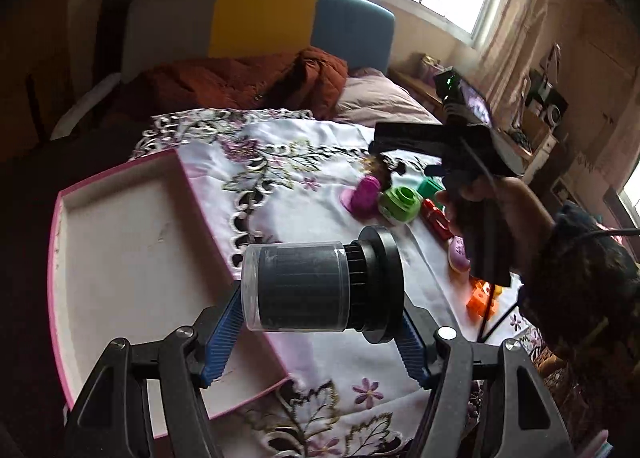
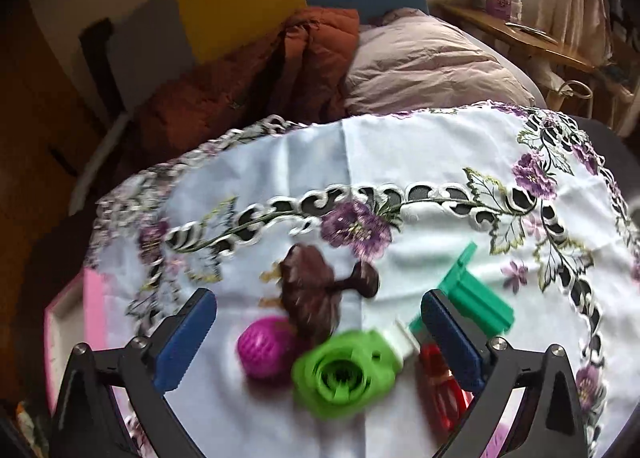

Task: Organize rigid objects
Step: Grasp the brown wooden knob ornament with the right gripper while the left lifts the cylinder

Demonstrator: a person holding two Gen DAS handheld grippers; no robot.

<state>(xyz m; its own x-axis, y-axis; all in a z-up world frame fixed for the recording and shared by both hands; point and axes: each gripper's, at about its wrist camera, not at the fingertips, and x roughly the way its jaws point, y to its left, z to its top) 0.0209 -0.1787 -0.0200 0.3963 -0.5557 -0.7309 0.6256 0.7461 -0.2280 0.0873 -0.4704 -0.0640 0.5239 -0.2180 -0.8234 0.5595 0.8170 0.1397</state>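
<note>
My left gripper (image 1: 320, 314) is shut on a black cylinder with a clear cap (image 1: 316, 284), held sideways above the right edge of the pink tray (image 1: 120, 258). My right gripper (image 2: 320, 330) is open above the toys on the flowered cloth. Between its fingers lie a magenta ball (image 2: 266, 348), a green round part (image 2: 344, 370) and a brown mushroom-shaped piece (image 2: 312, 290). A green block (image 2: 476, 294) and a red piece (image 2: 440, 382) lie by its right finger (image 2: 452, 334). The same toys show in the left wrist view, magenta (image 1: 364, 194) and green (image 1: 402, 204).
The embroidered cloth (image 2: 400, 162) covers a round table beside a bed with a rust quilt (image 1: 240, 78) and pillow (image 2: 432, 62). An orange block (image 1: 482, 298) and a purple piece (image 1: 458, 256) lie near the hand holding the right gripper (image 1: 480, 198).
</note>
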